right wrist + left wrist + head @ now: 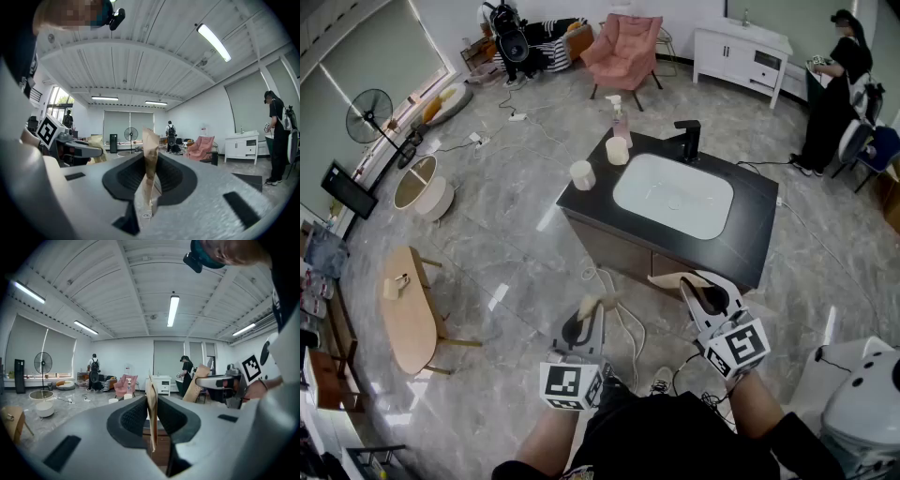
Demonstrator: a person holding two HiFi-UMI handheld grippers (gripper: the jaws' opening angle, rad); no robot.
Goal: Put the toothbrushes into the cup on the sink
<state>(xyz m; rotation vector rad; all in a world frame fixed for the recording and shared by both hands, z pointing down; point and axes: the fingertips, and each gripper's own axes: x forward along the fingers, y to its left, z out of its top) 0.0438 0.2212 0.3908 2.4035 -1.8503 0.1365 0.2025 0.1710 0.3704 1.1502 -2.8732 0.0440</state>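
Holding two toothbrush packets short of the sink

Left gripper (584, 319): jaws clamped on a flat tan toothbrush packet (592, 302), which stands on edge between the pads; held low in the head view, over grey marbled floor (506, 253).
Right gripper (696, 289): jaws closed on a second tan packet (666, 278), its tip jutting towards the near edge of the table (750, 234); not touching it.
Table: black top, white basin (673, 195), black tap (687, 139) behind the basin.
Cups: one cream cup (582, 174) at the table's left edge; another (617, 150) near the back, just beside a pink bottle (620, 120); both well apart from the packets.
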